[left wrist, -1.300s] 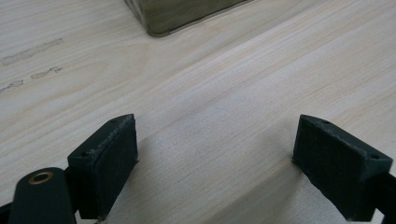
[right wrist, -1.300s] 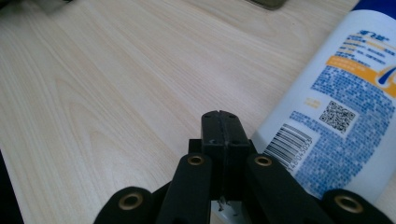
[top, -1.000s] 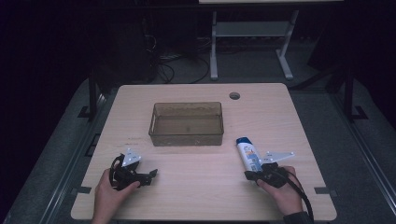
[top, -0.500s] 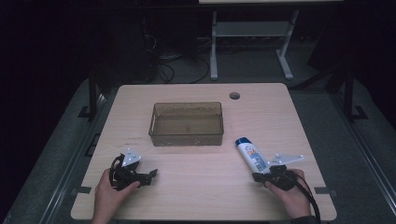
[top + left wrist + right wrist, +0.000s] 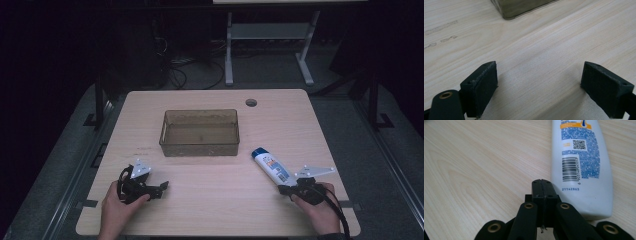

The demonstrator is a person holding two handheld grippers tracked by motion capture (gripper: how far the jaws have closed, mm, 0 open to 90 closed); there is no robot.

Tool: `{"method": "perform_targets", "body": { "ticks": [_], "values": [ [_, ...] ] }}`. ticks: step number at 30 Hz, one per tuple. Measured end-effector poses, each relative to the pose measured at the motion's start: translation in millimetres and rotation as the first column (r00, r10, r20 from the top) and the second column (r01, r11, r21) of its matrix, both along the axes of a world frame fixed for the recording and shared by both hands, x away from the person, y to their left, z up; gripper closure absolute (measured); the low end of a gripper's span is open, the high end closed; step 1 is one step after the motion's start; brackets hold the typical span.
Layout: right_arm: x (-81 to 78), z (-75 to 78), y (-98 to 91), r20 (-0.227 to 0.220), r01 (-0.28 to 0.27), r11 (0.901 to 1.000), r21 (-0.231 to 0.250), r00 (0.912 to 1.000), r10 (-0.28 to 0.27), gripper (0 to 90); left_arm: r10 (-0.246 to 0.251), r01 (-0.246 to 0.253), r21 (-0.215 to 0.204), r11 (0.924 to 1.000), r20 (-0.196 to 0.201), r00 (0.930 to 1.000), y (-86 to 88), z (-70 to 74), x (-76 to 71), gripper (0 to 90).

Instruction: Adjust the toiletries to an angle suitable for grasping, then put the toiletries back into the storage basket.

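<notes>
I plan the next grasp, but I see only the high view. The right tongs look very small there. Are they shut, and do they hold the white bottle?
Observer: The right tongs are shut, pad against pad, with nothing between them. The white bottle lies on the table just beside them.
Operator: Which end of the bottle is near the tongs?
Observer: The flat bottom end. The barcode and a printed number sit just above it, facing up.
Operator: And the left tongs?
Observer: The left tongs stand wide open over bare wood, and a corner of the brown plastic bin lies ahead of them.
</notes>
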State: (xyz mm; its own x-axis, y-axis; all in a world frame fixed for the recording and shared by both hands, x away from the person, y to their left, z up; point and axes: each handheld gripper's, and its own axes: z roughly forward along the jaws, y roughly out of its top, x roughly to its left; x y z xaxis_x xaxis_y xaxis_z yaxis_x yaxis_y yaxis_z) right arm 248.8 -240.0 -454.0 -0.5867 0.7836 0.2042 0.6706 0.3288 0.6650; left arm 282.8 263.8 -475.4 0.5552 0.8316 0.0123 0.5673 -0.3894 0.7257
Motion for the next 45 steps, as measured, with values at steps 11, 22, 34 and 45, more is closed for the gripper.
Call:
{"method": "perform_targets", "body": {
  "ticks": [11,22,34,45],
  "values": [
    [-2.4,-0.4,-14.3,0.002,0.041,0.9991,-0.001,0.9991,-0.041,90.0,0.0,0.0,0.0,1.0,0.0,1.0,0.0,0.0,0.0,12.6],
    [-2.9,2.3,-19.6,0.005,0.056,0.9983,0.011,0.9984,-0.056,90.0,0.0,0.0,0.0,1.0,0.0,1.0,0.0,0.0,0.0,12.6],
    [-3.4,10.1,-16.5,0.035,0.038,0.999,0.024,0.9986,-0.038,83.2,0.0,0.0,0.0,1.0,0.0,1.0,0.0,0.0,0.0,12.6],
    [1.0,15.5,-16.3,0.079,0.03,0.9992,0.026,0.9964,-0.032,58.8,0.0,0.0,0.0,1.0,0.0,1.0,0.0,0.0,0.0,12.6]
  ]
}}
